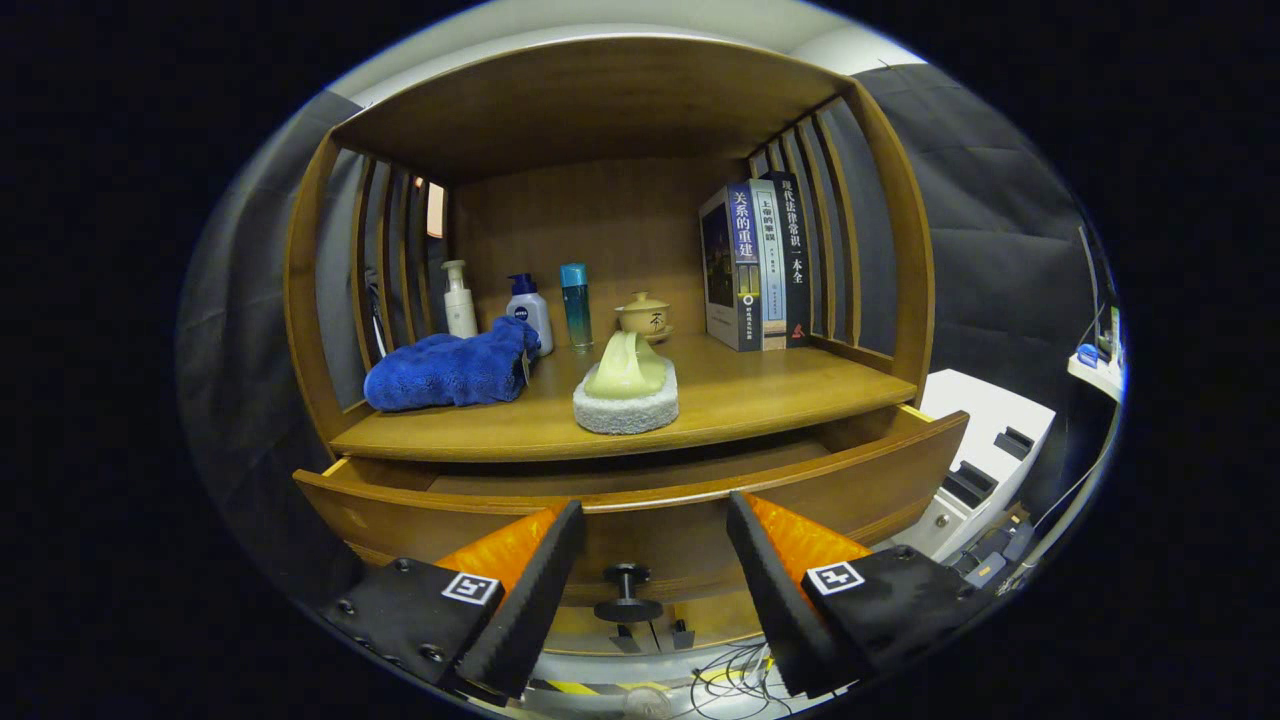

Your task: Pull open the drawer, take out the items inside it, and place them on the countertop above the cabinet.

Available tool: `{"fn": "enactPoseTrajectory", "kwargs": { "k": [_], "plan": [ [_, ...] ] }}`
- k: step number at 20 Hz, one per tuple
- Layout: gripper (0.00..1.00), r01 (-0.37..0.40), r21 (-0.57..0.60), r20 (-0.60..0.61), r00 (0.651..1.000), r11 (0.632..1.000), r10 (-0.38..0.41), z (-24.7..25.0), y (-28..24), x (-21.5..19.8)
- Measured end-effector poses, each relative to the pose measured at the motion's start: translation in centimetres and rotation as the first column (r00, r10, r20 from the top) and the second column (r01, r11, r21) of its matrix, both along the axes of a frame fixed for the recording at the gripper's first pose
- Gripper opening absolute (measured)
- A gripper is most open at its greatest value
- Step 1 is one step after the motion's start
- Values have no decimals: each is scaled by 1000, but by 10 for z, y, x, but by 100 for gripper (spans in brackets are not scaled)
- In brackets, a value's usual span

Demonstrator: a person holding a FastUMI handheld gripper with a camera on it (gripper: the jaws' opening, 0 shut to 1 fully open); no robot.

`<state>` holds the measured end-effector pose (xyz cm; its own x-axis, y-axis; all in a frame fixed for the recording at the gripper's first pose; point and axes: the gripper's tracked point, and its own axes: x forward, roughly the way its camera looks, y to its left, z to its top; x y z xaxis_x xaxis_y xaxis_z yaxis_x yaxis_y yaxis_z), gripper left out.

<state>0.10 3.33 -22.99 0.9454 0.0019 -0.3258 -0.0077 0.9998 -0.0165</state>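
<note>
A wooden cabinet with an open shelf stands ahead of me. Its drawer (640, 500) is pulled out below the countertop (760, 400); the drawer's inside is hidden behind its front panel. On the countertop lie a blue cloth (450, 370) at the left and a yellow-handled scrub sponge (627, 390) in the middle. My gripper (655, 520) is open, its orange and black fingers (540, 570) spread either side of the drawer's black knob (627, 592), with empty space around it. Nothing is held.
At the back of the shelf stand a white pump bottle (459, 300), a white lotion bottle (528, 310), a teal bottle (575, 303) and a lidded tea bowl (643, 316). Three books (755, 265) lean at the right. A white box (985, 440) sits right of the cabinet; cables (735, 670) lie below.
</note>
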Motion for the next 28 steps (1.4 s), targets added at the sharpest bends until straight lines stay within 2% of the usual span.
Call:
{"fn": "enactPoseTrajectory", "kwargs": {
  "k": [18,24,28],
  "plan": [
    [96,32,-7,-19,999,999,-32,-2,2,44],
    [95,26,-32,-33,999,999,-27,1,2,46],
    [97,12,-1,-4,1000,1000,-12,34,10,40]
  ]
}}
